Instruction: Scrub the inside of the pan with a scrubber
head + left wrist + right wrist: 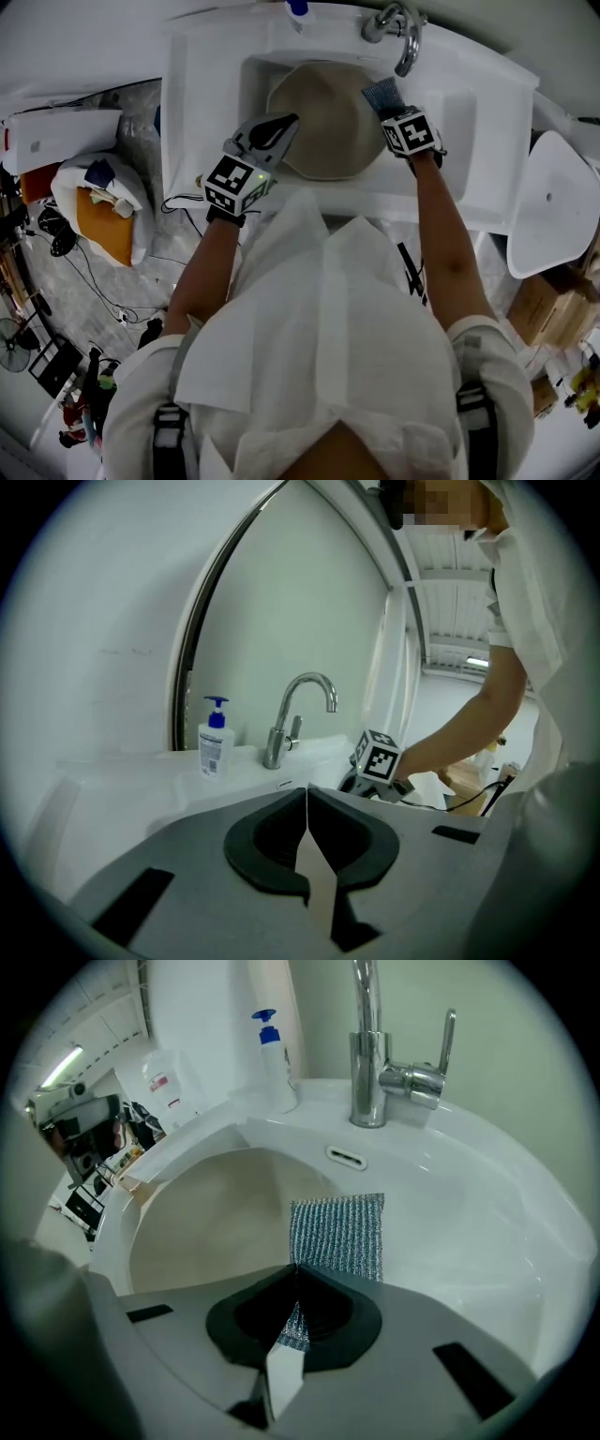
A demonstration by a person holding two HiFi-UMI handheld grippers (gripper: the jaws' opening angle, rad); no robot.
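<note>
1. Pinching the scrubber (337,1237), the right gripper (296,1271) is closed, just beside the pan (206,1213).
2. The pan lies in the sink (469,1213).
3. The left gripper (307,797) is closed, with nothing in it.

Head view: from above the person, steeply down on the sink (469,103).
Left gripper view: low, near, almost level toward the faucet (277,742).
Right gripper view: close, tilted down into the sink.
Shared: faucet, all views; pan (323,117), head and right gripper views.

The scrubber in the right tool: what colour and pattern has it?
The scrubber is blue-grey with fine stripes; right gripper view.
</note>
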